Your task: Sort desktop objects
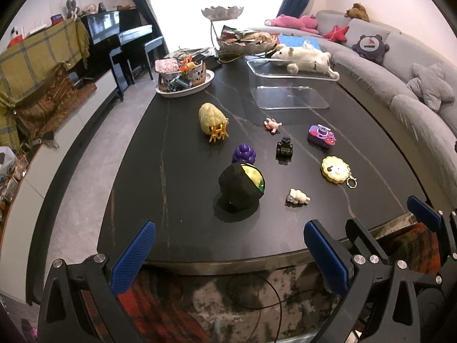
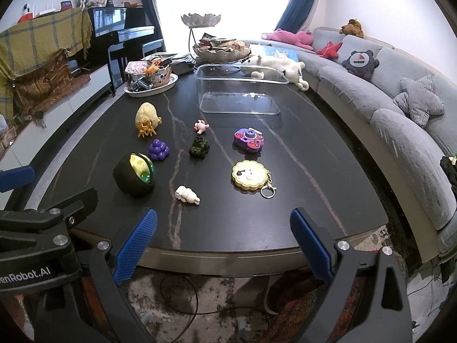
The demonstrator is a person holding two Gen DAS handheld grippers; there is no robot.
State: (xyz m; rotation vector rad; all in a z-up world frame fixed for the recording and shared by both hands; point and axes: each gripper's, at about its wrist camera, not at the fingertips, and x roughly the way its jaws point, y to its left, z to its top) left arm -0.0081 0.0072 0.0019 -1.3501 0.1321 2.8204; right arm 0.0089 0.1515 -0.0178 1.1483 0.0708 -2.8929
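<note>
Living-room bench [image 2: 285, 200] carries loose toys left to right, avocado [image 2: 134, 175], grapes [image 2: 158, 149], truck [image 2: 199, 148], keychain [image 2: 248, 175], with the clear bin [image 2: 238, 91] behind seemingly empty; left gripper [image 1: 230, 253] and right gripper [image 2: 224, 241] hover at the near edge, fingers wide, holding nothing; picking stage unclear.

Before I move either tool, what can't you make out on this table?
- Clear bin: the bottom looks bare, but glare on its walls in both views leaves it unsure.
- Oval tray: its jumbled items are too small and overlapped to name.
- Tiered bowl: contents washed out by window backlight.
- White figurine and pink figurine: too small to identify.
- Black half-shell toy: its far side is hidden in both views.
</note>
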